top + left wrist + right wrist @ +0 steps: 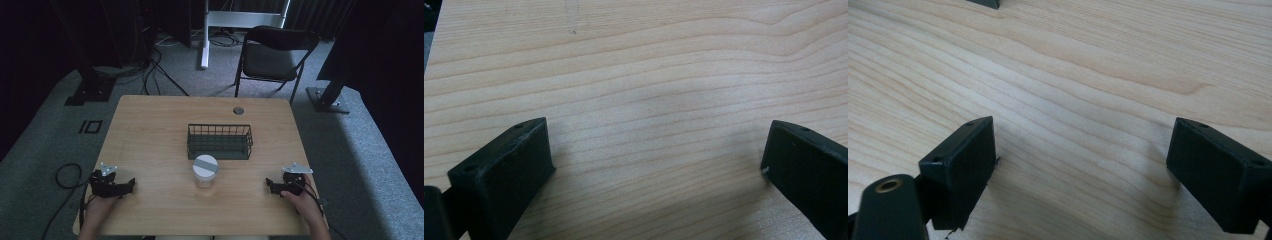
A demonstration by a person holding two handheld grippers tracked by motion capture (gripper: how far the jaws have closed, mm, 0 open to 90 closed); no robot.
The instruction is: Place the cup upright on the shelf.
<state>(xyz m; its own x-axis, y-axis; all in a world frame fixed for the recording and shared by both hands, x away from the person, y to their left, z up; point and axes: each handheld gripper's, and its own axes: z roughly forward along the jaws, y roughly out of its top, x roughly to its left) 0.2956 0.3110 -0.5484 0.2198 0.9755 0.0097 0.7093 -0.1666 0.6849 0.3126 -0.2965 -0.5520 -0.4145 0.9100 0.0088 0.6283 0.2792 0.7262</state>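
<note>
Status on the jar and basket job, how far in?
Nothing looks done: the jar stands on the table, lid on, just in front of the wire basket. In hand: nothing; left gripper and right gripper rest open at the near corners. Everything remains.

On the table [150, 135] there are 1 jar [205, 171], 1 wire basket [219, 142] and 2 grippers; behind it stands 1 chair [272, 52].

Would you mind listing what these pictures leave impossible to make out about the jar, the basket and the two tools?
- Jar: contents unreadable in the high view; too small, and the white lid covers the top.
- Wire basket: its floor is too dark and small in the high view to tell whether anything lies inside.
- Left tool, right tool: both gripper views cut the jaws off at the bottom edge.
</note>
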